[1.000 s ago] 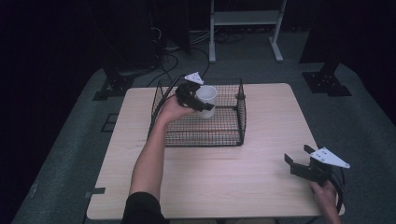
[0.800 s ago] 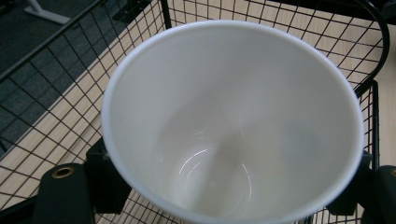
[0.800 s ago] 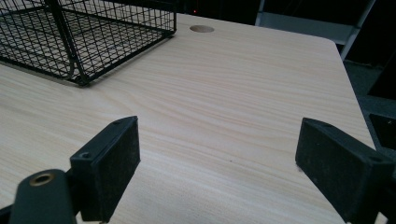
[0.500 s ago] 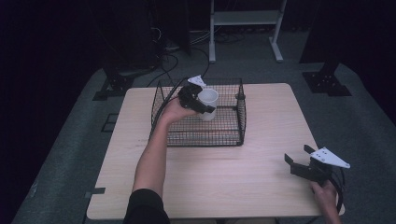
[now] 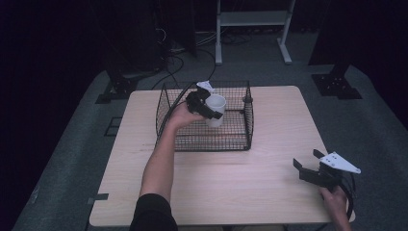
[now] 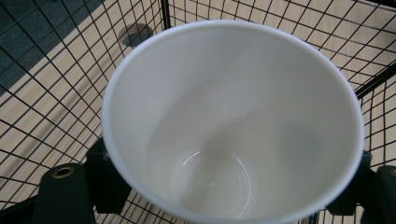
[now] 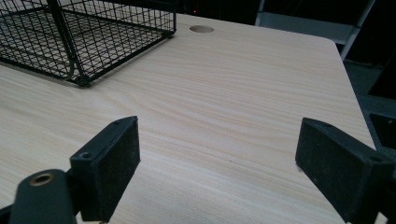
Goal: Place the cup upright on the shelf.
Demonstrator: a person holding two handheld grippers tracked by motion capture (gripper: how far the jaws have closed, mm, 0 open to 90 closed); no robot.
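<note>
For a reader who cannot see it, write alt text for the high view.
The left gripper holds a white plastic cup inside a black wire basket on a pale wooden table. The right gripper rests open near the table's right corner.

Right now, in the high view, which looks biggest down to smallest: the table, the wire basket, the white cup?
1. table, by far the largest.
2. wire basket, covering a small part of the tabletop.
3. white cup, held over the basket by the left gripper.
</note>
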